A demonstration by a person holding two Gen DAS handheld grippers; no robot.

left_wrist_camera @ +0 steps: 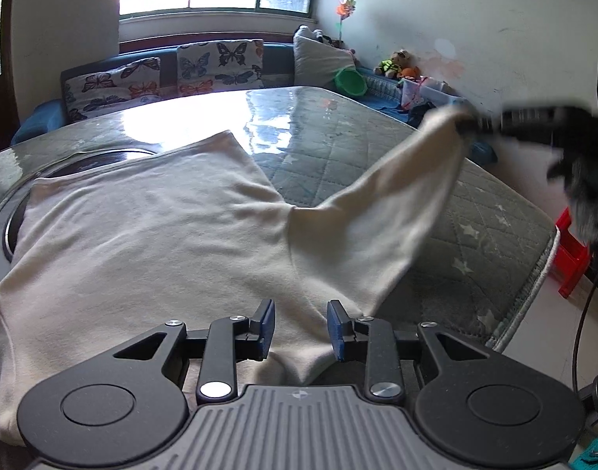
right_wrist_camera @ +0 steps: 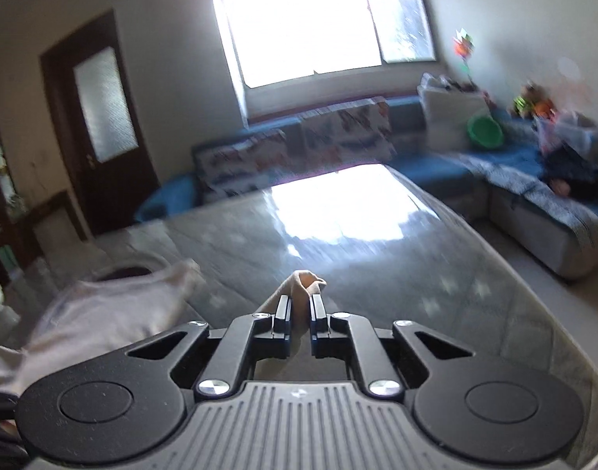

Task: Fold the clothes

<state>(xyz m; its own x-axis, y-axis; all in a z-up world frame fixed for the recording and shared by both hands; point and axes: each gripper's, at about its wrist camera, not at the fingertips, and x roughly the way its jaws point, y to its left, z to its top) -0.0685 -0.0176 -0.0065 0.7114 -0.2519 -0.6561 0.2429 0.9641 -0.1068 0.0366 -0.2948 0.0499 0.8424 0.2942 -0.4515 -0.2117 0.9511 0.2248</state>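
A cream long-sleeved shirt (left_wrist_camera: 142, 235) lies spread on the glossy table (left_wrist_camera: 318, 125), its body toward the left. My left gripper (left_wrist_camera: 301, 329) hovers open just above the near part of the shirt, blue pads apart, nothing between them. My right gripper (left_wrist_camera: 471, 121) shows blurred at the right of the left wrist view, shut on the end of one sleeve (left_wrist_camera: 397, 196), which it holds lifted and stretched out to the right. In the right wrist view, my right gripper (right_wrist_camera: 299, 309) pinches a fold of the cream sleeve (right_wrist_camera: 305, 280), with the shirt body (right_wrist_camera: 103, 305) at lower left.
The table carries a quilted star-patterned cover under clear plastic (left_wrist_camera: 475, 215). A blue sofa with butterfly cushions (left_wrist_camera: 217, 62) runs behind it, with a green bowl (left_wrist_camera: 352, 82) and toys at the right. A red stool (left_wrist_camera: 571, 254) stands on the floor to the right. A dark door (right_wrist_camera: 99, 117) is at the left.
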